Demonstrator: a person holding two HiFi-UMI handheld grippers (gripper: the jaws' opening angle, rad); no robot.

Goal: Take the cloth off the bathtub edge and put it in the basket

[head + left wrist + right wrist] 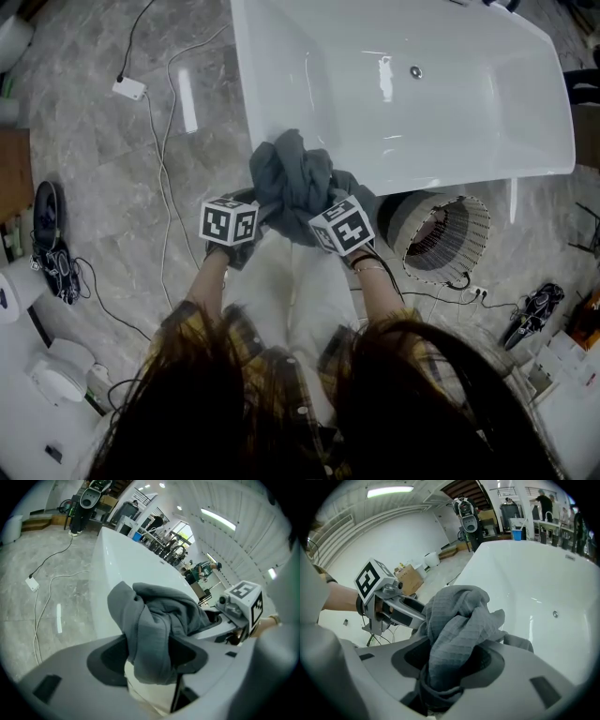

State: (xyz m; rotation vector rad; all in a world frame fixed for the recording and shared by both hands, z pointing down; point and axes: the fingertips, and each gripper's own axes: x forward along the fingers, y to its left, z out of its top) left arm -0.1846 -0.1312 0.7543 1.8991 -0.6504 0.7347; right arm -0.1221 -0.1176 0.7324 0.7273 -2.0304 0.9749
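Nearest the camera in the head view, at the bottom of the frame, it's just the person's hair and plaid sleeves, with both forearms reaching up toward the middle.

The left gripper (151, 652) is clamped on a thick fold of the grey cloth (295, 178), and its own view shows the dark pads squeezing the fabric from both sides. Same deal with the right gripper (450, 657): jaws partly closed, and a fat wad of cloth is pinched between them, spilling up over the top. So both have a real hold, and neither is anywhere near fully closed because the bundle is bulky.

The cloth sits bunched in a heap dead centre of the head view, right at the near rim of the white bathtub (450, 180). A bit of it trails toward the rim in the right gripper view, so it's hard to say whether it's fully clear of the edge yet.

The basket (469, 225) is at centre right, on the floor just below the tub's rim and near the right gripper. Nothing is in it as far as the view shows.

Progress-wise, the grab looks done. What's left is the lift off the rim, the short carry right, and the drop in.

Farther out, loose cables (164, 141) snake across the upper left floor.
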